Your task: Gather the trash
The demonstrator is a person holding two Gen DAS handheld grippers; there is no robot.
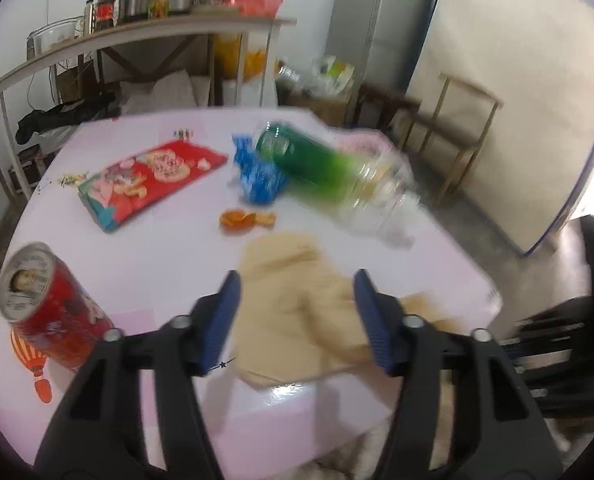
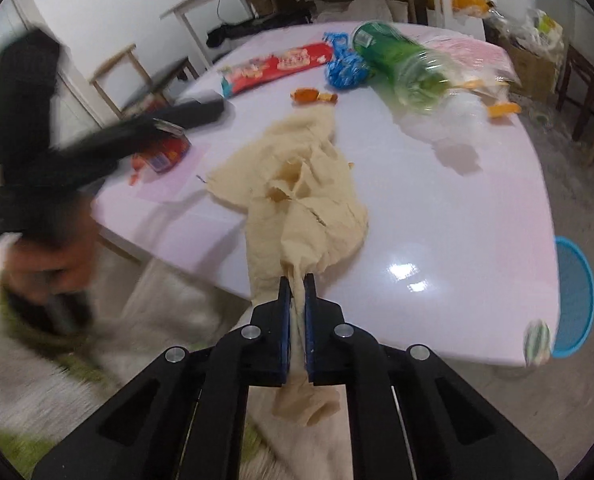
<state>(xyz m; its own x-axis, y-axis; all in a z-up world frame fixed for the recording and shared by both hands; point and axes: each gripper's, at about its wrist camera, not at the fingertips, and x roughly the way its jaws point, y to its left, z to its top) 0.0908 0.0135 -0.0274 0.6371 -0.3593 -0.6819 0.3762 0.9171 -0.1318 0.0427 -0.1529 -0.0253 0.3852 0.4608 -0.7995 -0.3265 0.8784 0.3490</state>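
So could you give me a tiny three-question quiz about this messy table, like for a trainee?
1. True or false: the right gripper is shut on the beige cloth.
2. The green bottle is: A upright, B lying down.
3. Fill in: the left gripper is ___, with cloth between its fingers.

Key: 1 true; 2 B; 3 open.

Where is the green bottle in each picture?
Left wrist view: the green bottle lies on its side, upper middle, right of the blue wrapper.
Right wrist view: the green bottle lies near the top, right of centre, beside the blue wrapper.
Shared landmark: the beige cloth.
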